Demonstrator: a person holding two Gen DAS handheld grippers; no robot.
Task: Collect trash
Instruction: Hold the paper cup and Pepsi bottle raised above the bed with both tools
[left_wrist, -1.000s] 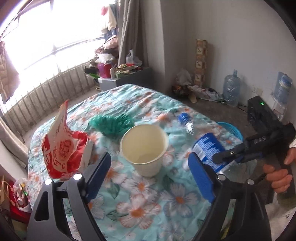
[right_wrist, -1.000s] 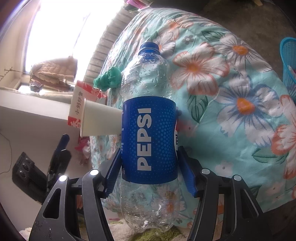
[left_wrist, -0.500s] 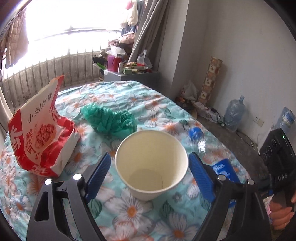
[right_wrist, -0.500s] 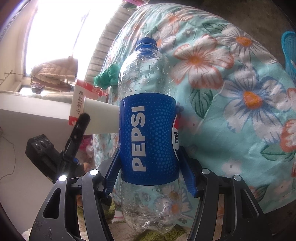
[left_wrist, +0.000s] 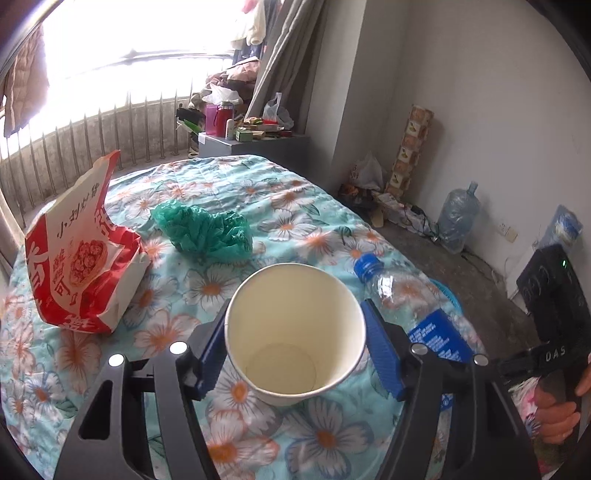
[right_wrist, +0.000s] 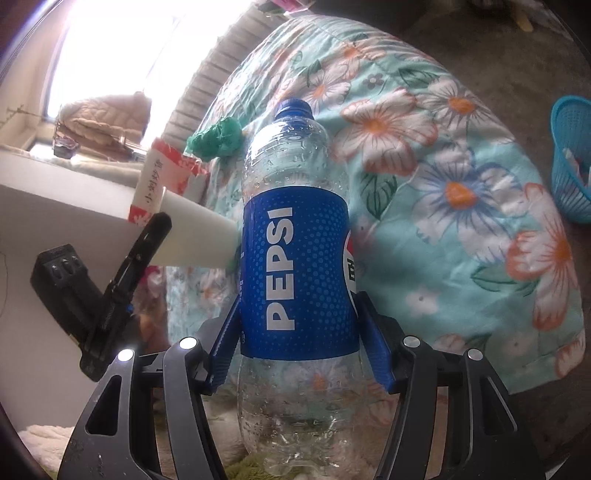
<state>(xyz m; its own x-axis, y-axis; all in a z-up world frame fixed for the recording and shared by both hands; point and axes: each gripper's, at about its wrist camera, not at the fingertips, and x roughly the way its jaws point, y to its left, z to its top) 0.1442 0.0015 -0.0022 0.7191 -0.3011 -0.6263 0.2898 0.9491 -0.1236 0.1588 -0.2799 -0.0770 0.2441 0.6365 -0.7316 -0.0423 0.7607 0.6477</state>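
Note:
A white paper cup (left_wrist: 295, 306) stands upright and empty on the flowered tablecloth (left_wrist: 229, 443). My left gripper (left_wrist: 295, 332) is closing around it, with the blue pads (left_wrist: 212, 350) against its two sides just under the rim. My right gripper (right_wrist: 299, 317) is shut on an empty clear Pepsi bottle (right_wrist: 295, 258) at its blue label, cap pointing away. In the left wrist view that bottle (left_wrist: 406, 299) lies slanted to the right of the cup. A red and white snack bag (left_wrist: 81, 266) and a crumpled green plastic bag (left_wrist: 207, 232) lie further back.
A blue mesh basket (right_wrist: 572, 162) stands on the floor past the table's edge. Water jugs (left_wrist: 458, 218), cables and bags line the far wall. A person's hand (left_wrist: 557, 417) holds the right gripper's handle at the lower right.
My left gripper came forward to the cup and its jaws narrowed from wide apart to the cup's sides. The right gripper kept its hold on the bottle, nearly still.

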